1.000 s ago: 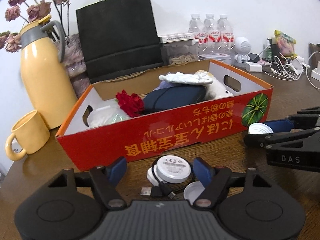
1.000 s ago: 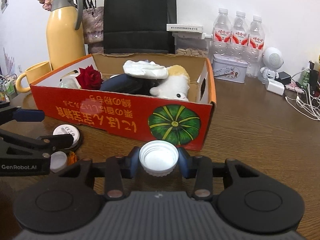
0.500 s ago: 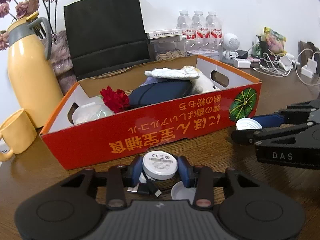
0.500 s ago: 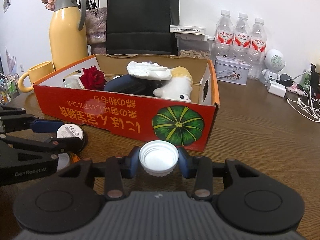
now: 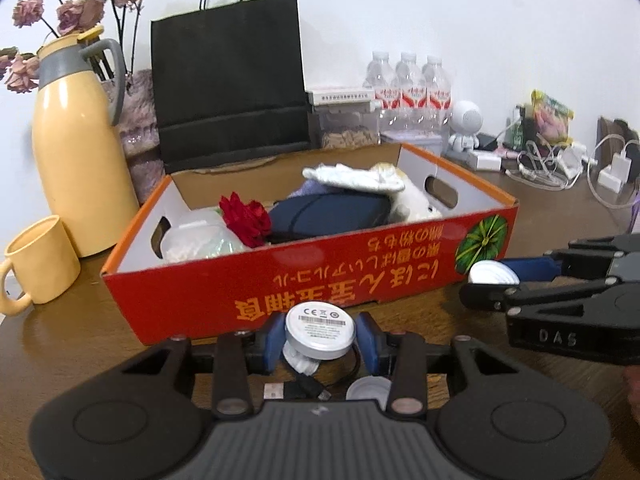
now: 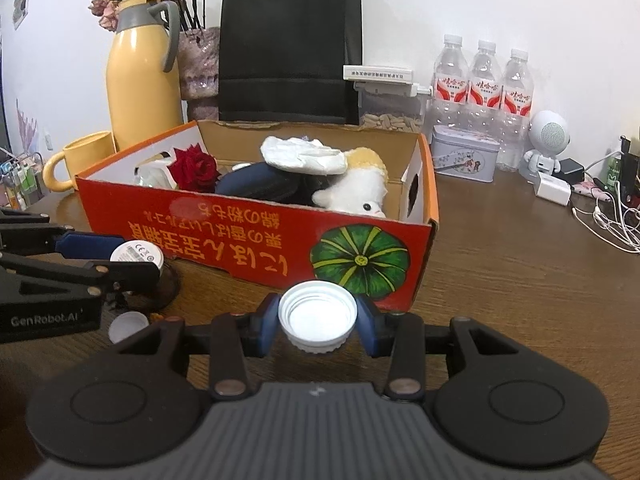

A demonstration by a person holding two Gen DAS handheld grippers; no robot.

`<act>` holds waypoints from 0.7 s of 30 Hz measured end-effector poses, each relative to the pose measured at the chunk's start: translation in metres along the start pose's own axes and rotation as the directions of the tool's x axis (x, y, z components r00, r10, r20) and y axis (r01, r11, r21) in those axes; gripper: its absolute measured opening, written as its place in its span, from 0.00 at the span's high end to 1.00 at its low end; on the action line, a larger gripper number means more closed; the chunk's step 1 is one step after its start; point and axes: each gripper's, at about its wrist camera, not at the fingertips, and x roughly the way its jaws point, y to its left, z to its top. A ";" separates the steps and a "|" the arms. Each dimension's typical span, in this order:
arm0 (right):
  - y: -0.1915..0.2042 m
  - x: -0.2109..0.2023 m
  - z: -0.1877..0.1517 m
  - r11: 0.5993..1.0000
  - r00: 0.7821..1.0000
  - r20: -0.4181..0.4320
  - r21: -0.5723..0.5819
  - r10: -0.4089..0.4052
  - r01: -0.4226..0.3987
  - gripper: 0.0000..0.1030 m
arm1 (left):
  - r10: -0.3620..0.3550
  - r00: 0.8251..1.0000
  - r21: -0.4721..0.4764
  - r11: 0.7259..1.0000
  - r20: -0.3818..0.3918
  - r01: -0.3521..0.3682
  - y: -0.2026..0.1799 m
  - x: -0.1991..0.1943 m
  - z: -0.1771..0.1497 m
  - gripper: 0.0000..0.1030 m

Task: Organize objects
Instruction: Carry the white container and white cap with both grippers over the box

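At bottom centre the left tongs (image 5: 320, 338) clench a round charger (image 5: 320, 330), its cable (image 5: 310, 386) dangling; the right tongs (image 6: 318, 320) clench a white cap (image 6: 318, 316). Both hang before the box (image 6: 240, 236). The cable may catch on its rim.

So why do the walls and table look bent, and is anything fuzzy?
Both wrist views come from fisheye lenses, so straight lines bow and the corners go black. In the left wrist view the red box is sharp, while the round charger puck in the left gripper is slightly soft. In the right wrist view a pale glare patch sits on the box front, and the white cap looks crisp.
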 end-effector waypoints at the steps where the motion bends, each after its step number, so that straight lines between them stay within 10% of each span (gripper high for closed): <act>1: 0.001 -0.002 0.000 1.000 1.000 0.007 -0.003 0.002 -0.002 0.60 | 0.000 1.000 -0.002 1.000 0.004 0.000 0.000 -0.002 0.001 0.63; 21: 0.043 -0.041 0.044 0.999 0.976 0.213 -0.039 0.040 -0.032 0.60 | 0.057 0.986 -0.088 0.995 0.154 -0.044 0.030 -0.036 0.053 0.63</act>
